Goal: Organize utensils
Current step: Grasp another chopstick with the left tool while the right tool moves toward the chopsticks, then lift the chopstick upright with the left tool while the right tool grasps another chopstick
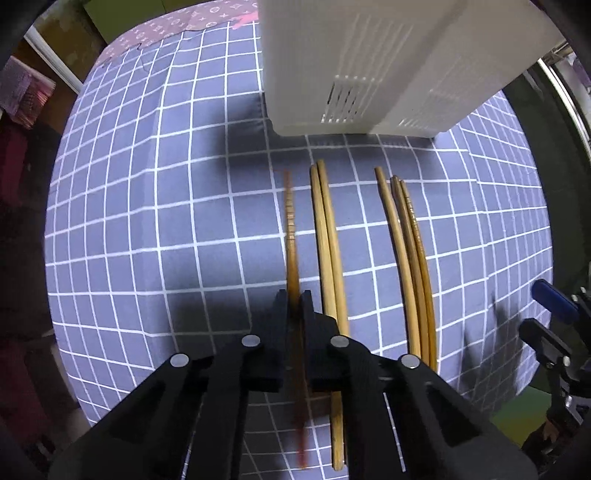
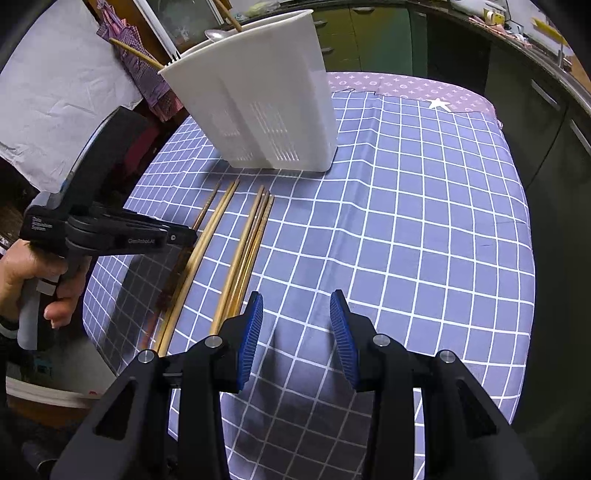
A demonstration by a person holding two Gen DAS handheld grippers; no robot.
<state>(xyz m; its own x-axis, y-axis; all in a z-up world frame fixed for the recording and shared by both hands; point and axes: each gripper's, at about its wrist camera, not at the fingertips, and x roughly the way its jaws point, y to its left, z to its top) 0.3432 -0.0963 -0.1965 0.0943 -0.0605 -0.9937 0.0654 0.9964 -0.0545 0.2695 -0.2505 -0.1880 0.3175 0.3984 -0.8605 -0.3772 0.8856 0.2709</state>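
Several wooden chopsticks lie side by side on the checked cloth, in front of a white slotted utensil holder (image 1: 369, 66) (image 2: 258, 99). Pointing straight down, my left gripper (image 1: 294, 300) is shut on the leftmost one, a dark brown chopstick (image 1: 291, 229), which runs between its black fingers. To its right rest a pale pair (image 1: 328, 240) and a group of three (image 1: 406, 251). In the right wrist view, my right gripper (image 2: 296, 300) hovers open over bare cloth just right of the chopsticks (image 2: 255, 229), with nothing between its blue pads. The holder has a spoon (image 2: 218, 34) and chopsticks in it.
The blue-and-white checked cloth (image 2: 424, 221) covers the table, whose edges drop off at left and right. A person's hand (image 2: 22, 273) grips the left tool's handle at the left table edge. Dark cabinets (image 2: 388, 33) stand behind the table.
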